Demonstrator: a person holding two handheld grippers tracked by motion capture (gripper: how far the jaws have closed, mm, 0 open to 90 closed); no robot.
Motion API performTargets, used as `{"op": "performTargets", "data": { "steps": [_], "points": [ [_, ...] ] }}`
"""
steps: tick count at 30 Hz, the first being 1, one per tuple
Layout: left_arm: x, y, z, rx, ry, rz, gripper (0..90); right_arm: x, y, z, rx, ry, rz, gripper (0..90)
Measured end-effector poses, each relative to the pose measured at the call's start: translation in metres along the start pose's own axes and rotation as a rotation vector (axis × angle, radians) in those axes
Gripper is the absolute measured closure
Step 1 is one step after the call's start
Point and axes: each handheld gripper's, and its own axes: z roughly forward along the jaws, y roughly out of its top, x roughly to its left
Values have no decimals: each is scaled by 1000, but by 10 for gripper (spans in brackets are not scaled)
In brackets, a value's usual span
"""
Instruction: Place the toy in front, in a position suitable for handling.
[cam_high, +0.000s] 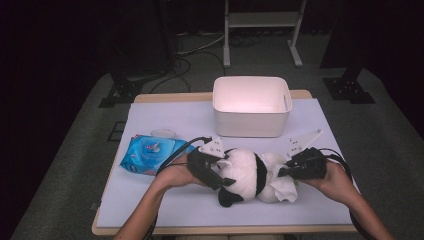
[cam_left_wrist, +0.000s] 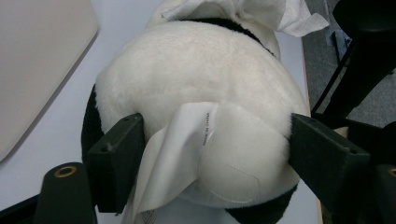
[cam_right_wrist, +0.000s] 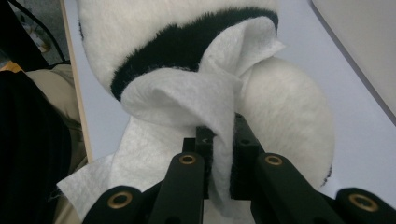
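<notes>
Left of the plush panda (cam_high: 250, 175), a blue wet-wipe pack (cam_high: 148, 154) lies flat on the table (cam_high: 165, 210). Against the panda's left end, the left gripper (cam_high: 216, 176) has its jaws spread wide and pressed into the toy's rump, likely steadying it for wiping. At the panda's right end, the right gripper (cam_high: 290, 171) has its jaws pinched shut on a white wipe (cam_right_wrist: 187, 100) laid against the fur. Behind the panda stands a white bin (cam_high: 251, 106), apparently empty.
</notes>
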Motion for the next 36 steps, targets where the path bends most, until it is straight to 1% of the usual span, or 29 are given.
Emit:
{"op": "performTargets", "data": {
  "steps": [3, 4, 6, 8, 11, 14, 15, 16, 24, 26, 29, 31, 36],
  "points": [
    [1, 0, 5, 2, 3, -5, 232, 1, 1, -3, -3, -3, -2, 843],
    [1, 0, 6, 5, 2, -3, 240, 1, 3, -6, -18, -2, -6, 843],
    [0, 1, 9, -2, 5, -1, 243, 2, 5, -5, -17, -3, -7, 843],
    [0, 3, 11, 2, 7, 0, 243, 4, 7, -5, -13, 2, -15, 843],
    [0, 6, 16, -5, 3, -2, 243, 5, 10, -4, -13, 7, -22, 843],
    [-3, 10, 23, -6, -1, 11, 245, 7, 13, -3, -18, 16, -29, 843],
    [-4, 12, 26, -6, 3, 18, 245, 8, 14, -3, -18, 18, -27, 843],
    [-5, 14, 28, -4, 4, 22, 245, 10, 15, -3, -20, 20, -34, 843],
    [-6, 27, 41, -5, -4, 33, 244, 16, 25, -7, -43, 24, -67, 843],
    [-6, 28, 42, -2, -3, 36, 244, 18, 31, -6, -41, 23, -82, 843],
    [-4, 27, 42, 2, -4, 30, 243, 21, 39, -2, -37, 25, -102, 843],
    [-2, 24, 41, -4, -8, 15, 240, 22, 41, 1, -33, 17, -118, 843],
    [0, 22, 37, -5, -14, 5, 215, 20, 36, 0, -36, 10, -107, 844]
  ]
}}
